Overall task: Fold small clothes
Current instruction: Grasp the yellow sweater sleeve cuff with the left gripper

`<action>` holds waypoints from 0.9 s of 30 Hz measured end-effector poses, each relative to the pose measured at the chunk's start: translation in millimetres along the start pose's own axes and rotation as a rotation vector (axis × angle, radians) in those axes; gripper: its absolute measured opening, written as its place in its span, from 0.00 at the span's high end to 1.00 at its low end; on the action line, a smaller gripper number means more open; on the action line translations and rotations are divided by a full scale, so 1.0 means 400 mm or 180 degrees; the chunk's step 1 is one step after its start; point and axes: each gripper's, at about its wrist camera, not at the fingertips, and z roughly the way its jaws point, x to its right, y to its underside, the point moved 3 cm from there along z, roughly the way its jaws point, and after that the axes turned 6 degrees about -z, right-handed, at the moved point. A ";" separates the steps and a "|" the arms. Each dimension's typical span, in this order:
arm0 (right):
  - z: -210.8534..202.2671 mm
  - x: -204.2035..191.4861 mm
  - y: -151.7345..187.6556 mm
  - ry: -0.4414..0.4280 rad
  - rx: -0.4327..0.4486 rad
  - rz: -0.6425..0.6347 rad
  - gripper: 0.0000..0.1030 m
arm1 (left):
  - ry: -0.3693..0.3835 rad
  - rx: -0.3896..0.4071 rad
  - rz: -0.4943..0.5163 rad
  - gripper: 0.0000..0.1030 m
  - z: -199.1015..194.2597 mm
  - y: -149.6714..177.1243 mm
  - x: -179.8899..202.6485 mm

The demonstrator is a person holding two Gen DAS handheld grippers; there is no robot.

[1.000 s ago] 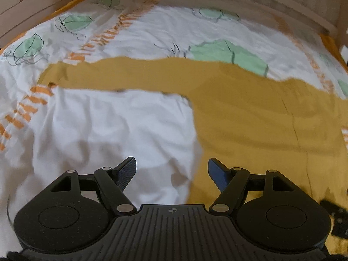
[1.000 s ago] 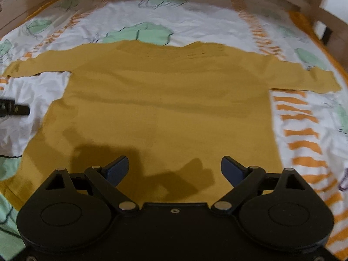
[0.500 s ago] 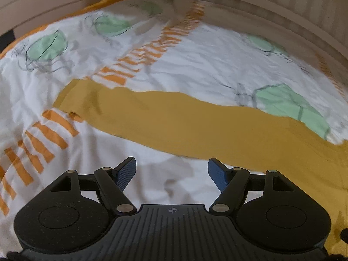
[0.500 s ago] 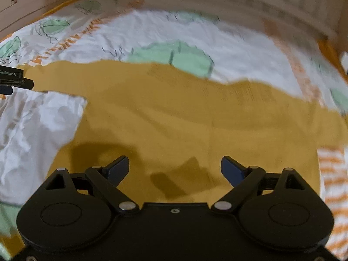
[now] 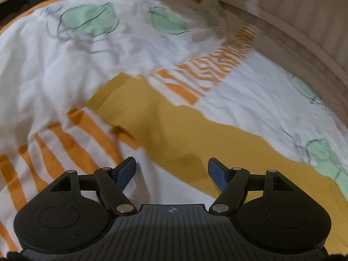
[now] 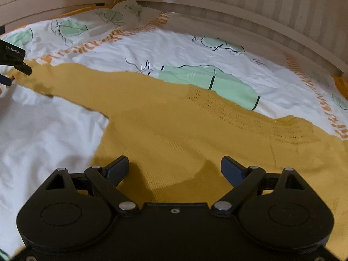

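Your left gripper [image 5: 171,171], jaws spread and empty, hangs over the mustard sleeve [image 5: 152,117], which runs ahead-left to its cuff [image 5: 104,93].

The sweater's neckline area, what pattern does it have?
Rows of small openwork holes in the mustard-yellow sweater, clearest in the right wrist view.

Mustard-yellow sweater [image 6: 174,130]; white bedsheet [image 6: 54,130] with green leaves and orange stripes.
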 end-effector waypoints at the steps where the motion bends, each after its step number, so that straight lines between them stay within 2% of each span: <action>1: -0.002 -0.002 0.006 -0.0003 0.0028 -0.0003 0.10 | 0.0052 -0.0003 -0.0041 0.30 0.010 0.000 -0.013; 5: 0.007 0.003 0.012 -0.0057 0.0052 0.0105 0.03 | 0.0303 0.0271 -0.0215 0.30 0.012 -0.010 -0.056; 9: 0.024 0.022 0.021 -0.0211 -0.0054 0.0317 0.01 | 0.0285 0.0335 -0.0300 0.30 0.032 -0.032 -0.082; 13: 0.028 0.020 0.026 -0.0229 -0.0078 0.0341 0.01 | 0.0266 0.0360 -0.0084 0.27 0.062 -0.046 -0.076; 16: 0.030 0.017 0.028 -0.0223 -0.0095 0.0337 0.00 | 0.0260 0.0346 0.0029 0.22 0.076 -0.051 -0.066; 21: 0.033 0.018 0.028 -0.0244 -0.0109 0.0367 0.00 | 0.0133 0.0230 0.0178 0.12 0.096 -0.056 -0.039; 23: 0.033 0.017 0.027 -0.0242 -0.0114 0.0362 0.00 | 0.0100 0.0202 0.0280 0.12 0.101 -0.058 -0.028; 25: 0.034 0.019 0.026 -0.0253 -0.0118 0.0371 0.00 | 0.0095 0.0243 0.0340 0.18 0.099 -0.058 -0.025; 27: 0.035 0.022 0.027 -0.0269 -0.0119 0.0383 0.00 | 0.0095 0.0290 0.0327 0.44 0.093 -0.060 -0.024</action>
